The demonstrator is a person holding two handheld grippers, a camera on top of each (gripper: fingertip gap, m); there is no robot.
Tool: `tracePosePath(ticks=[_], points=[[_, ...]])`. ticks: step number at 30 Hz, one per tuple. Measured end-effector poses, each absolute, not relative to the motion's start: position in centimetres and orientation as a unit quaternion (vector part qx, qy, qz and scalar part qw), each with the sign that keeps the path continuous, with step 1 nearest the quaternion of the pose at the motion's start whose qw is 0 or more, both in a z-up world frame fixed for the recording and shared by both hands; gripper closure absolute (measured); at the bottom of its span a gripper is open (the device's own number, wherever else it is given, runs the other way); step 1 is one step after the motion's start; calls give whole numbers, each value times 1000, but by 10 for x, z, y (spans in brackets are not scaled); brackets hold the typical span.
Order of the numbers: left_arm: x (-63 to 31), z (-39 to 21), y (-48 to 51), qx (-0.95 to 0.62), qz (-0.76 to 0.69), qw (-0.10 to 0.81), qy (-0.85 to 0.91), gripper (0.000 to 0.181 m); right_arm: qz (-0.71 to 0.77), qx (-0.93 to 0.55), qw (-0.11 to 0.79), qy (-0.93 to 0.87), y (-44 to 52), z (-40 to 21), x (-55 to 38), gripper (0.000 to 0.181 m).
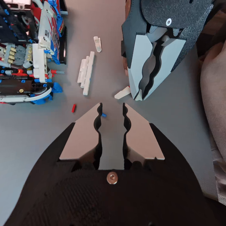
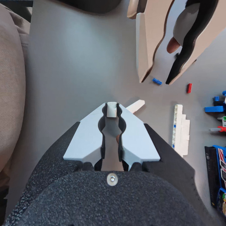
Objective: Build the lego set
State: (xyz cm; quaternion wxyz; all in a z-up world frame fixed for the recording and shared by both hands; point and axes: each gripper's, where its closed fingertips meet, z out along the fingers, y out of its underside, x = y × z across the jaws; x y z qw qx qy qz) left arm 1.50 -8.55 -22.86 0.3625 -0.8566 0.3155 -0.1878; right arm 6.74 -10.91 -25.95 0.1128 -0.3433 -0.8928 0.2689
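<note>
- Left gripper (image 1: 112, 104): fingers spread, empty, over grey table (image 1: 30, 134); small blue pin (image 1: 104, 115) between the tips.
- Right gripper (image 2: 111, 104): pinching a white angled piece (image 2: 111, 110) by one end.
- Red pin (image 1: 73, 108) left; white beam cluster (image 1: 86, 73) beyond.
- Partly built lego model (image 1: 28, 55) far left.

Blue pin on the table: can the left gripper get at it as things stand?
Probably yes. The left gripper is open, and the blue pin lies loose on the table just inside its jaws, with nothing between. The right gripper, shut on a white piece, is off to the side.
</note>
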Motion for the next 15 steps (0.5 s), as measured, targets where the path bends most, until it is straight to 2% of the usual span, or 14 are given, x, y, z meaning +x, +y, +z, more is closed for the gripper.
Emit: tracePosePath(ticks=[9,10,13,15], points=[[56,-255,-77,-804,-155,321,477,140,284,-428,141,-846,-64,-258,99,168],[57,-258,-77,-803,-154,311,484,142,284,-429,144,-846,-63,-258,98,168],[60,-259,-79,-812,-156,292,481,163,284,-425,151,-846,-64,-258,92,168],[60,-259,-79,-826,-138,295,461,167,285,-420,151,-849,-66,-258,88,168]])
